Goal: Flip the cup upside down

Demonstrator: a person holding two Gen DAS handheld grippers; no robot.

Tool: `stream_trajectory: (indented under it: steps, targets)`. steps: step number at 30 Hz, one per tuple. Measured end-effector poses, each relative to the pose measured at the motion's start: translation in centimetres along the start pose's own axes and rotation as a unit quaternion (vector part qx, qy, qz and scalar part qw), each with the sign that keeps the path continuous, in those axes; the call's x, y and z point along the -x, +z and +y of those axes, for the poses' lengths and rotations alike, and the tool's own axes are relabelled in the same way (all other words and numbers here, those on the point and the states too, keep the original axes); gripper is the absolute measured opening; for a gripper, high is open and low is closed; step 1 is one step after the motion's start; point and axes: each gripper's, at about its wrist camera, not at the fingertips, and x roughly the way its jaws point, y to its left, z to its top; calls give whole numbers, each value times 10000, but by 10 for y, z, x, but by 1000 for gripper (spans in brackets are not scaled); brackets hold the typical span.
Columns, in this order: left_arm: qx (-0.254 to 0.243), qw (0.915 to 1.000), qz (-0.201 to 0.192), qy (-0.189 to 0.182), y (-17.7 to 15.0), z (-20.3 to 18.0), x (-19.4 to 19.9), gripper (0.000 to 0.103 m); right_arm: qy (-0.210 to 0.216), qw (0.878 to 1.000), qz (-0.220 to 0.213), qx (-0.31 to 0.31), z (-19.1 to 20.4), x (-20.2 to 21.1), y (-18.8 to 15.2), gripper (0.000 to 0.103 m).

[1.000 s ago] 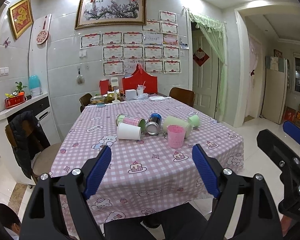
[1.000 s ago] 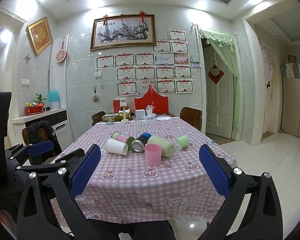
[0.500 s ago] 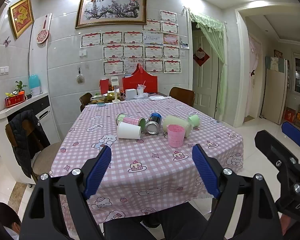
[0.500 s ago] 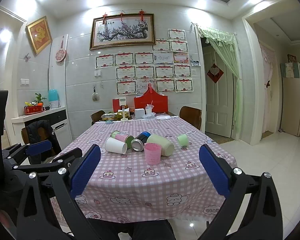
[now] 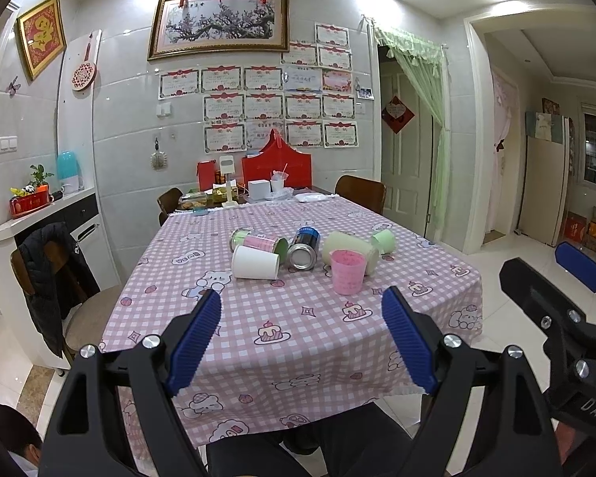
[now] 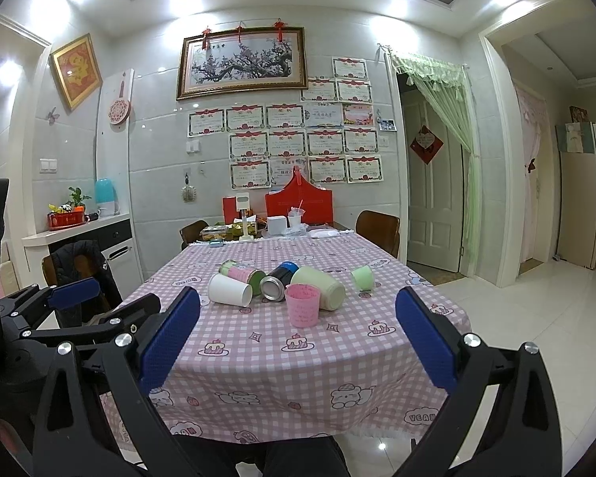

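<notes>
Left gripper (image 5: 301,318): lower centre of its own view, jaws spread wide, nothing between them, held short of the table.
Right gripper (image 6: 298,324): lower centre of its view, jaws wide apart, holding nothing.
Pink cup (image 5: 347,271): upright, mouth up, mid-frame on the checked tablecloth (image 5: 298,330), nearest of the cluster.
White cup (image 5: 255,262): on its side, left of the pink cup.
Metal can (image 5: 304,247): lying down, between them.
Pale green cup (image 5: 383,241): on its side, right rear.
</notes>
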Motion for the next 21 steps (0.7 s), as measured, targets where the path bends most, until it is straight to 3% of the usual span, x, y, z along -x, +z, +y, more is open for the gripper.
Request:
stream_trajectory:
  steps: [21]
  targets:
    - [-8, 10000, -20, 45, -1, 0, 1, 83, -10, 10000, 8, -1, 0, 0, 0, 95]
